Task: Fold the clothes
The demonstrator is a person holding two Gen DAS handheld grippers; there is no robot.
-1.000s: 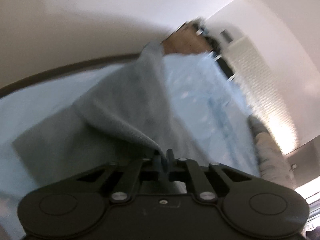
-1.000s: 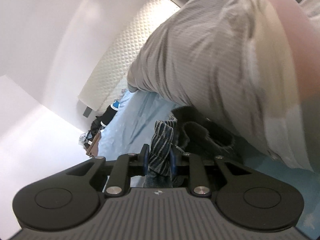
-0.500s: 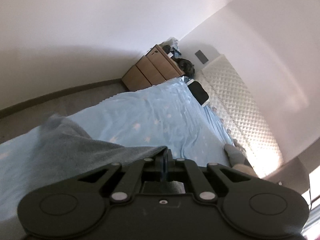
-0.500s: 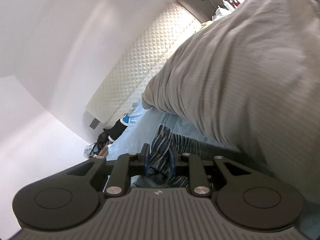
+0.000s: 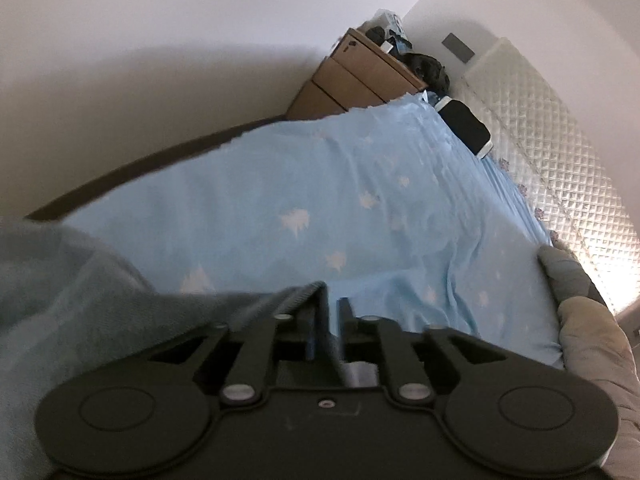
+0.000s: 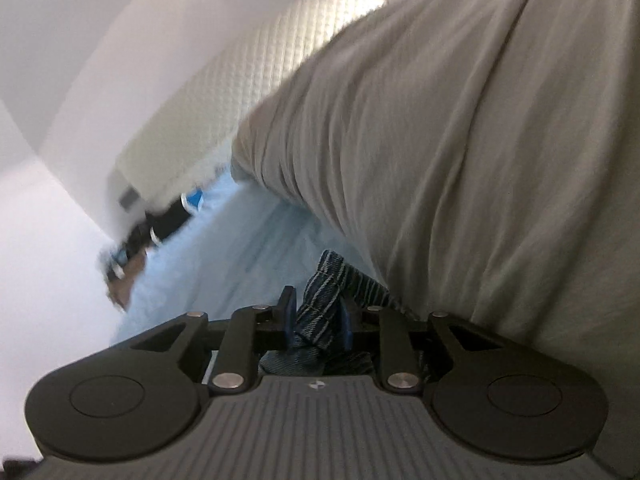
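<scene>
- We take the blue bedsheet as our landmark: the grey-blue garment lies over its near left part, its edge running up against the left tongs.
- The jaws of the left tongs have just been opening; we see a clear gap between them and no cloth in it, the edge lying just outside the left jaw.
- The jaws of the right tongs have also just been opening, with a bunch of dark striped cloth between them above the sheet; the pads look to press on it only lightly, if at all.
- A pale-clad limb of the person hangs over the sheet close to the right tongs.
- Risk, as we judge it: with one corner released, the fold may slump or skew.
- The striped bunch could snag on a pad and drag the fold open as we pull away.
</scene>
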